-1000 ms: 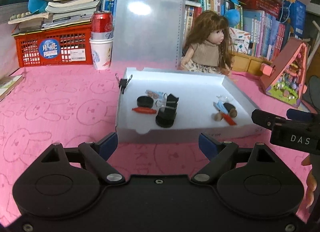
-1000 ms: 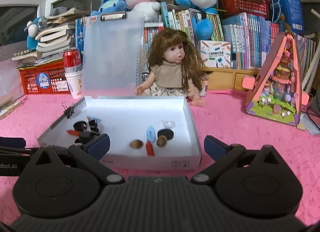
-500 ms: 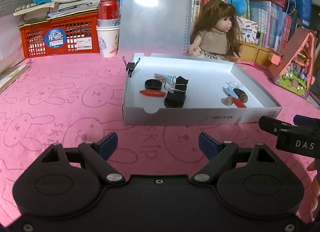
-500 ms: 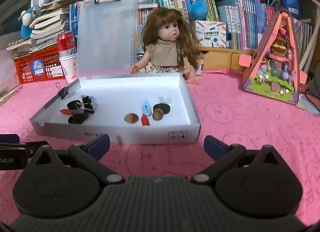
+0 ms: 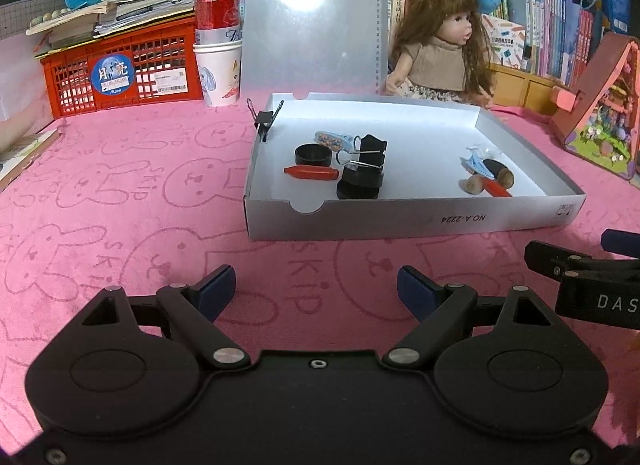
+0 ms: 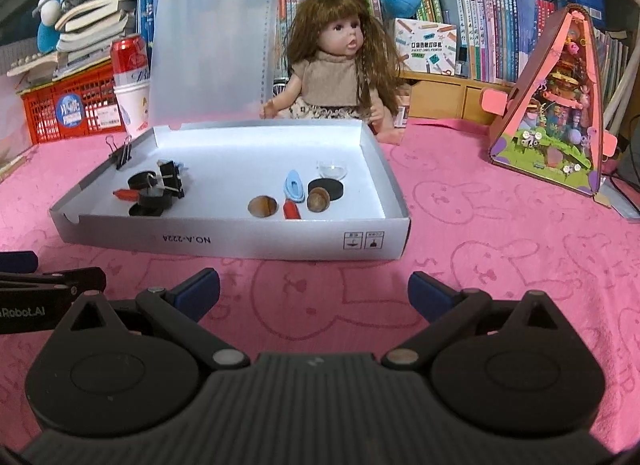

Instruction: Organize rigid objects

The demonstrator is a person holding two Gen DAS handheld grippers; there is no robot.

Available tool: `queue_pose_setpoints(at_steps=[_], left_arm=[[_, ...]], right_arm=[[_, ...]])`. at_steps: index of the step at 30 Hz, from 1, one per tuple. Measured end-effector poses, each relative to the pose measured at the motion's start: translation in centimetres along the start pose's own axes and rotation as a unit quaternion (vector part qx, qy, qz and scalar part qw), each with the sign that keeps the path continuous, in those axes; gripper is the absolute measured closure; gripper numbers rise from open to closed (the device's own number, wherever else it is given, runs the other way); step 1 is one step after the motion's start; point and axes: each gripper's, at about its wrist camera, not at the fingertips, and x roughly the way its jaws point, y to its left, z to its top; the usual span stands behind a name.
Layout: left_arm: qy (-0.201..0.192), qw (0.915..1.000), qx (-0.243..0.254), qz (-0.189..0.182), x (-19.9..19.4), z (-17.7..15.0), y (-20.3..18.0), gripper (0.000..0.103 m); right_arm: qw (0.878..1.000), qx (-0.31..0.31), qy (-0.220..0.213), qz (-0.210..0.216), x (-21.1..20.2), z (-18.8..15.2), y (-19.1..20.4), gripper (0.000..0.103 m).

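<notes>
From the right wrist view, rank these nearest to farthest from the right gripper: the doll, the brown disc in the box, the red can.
Measured from the right gripper:
1. Brown disc, in the white box, near its front wall.
2. Doll, sitting just behind the box.
3. Red can, far back left, stacked in paper cups.

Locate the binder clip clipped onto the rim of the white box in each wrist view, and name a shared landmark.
Left wrist view: the binder clip sits on the white box at its far left corner, just left of picture centre.
Right wrist view: the binder clip is on the box's left wall, far left of the picture.
Shared landmark: the doll behind the box.
</notes>
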Motion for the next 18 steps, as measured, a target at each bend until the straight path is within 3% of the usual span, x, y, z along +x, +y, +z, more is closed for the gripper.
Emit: queue_pose_setpoints(at_steps=[8, 18], left_arm=[[-0.005, 0.9999, 0.012, 0.009, 0.3, -0.1, -0.2, 0.014], [-0.008, 0.9999, 0.011, 0.008, 0.4, -0.3, -0.1, 0.011]], right_arm=[[0.999, -0.017, 0.026, -0.008, 0.9, 0.0, 0.8, 0.0], [0.999, 0.006, 0.046, 0.004, 1.5, -0.1, 0.1, 0.0]])
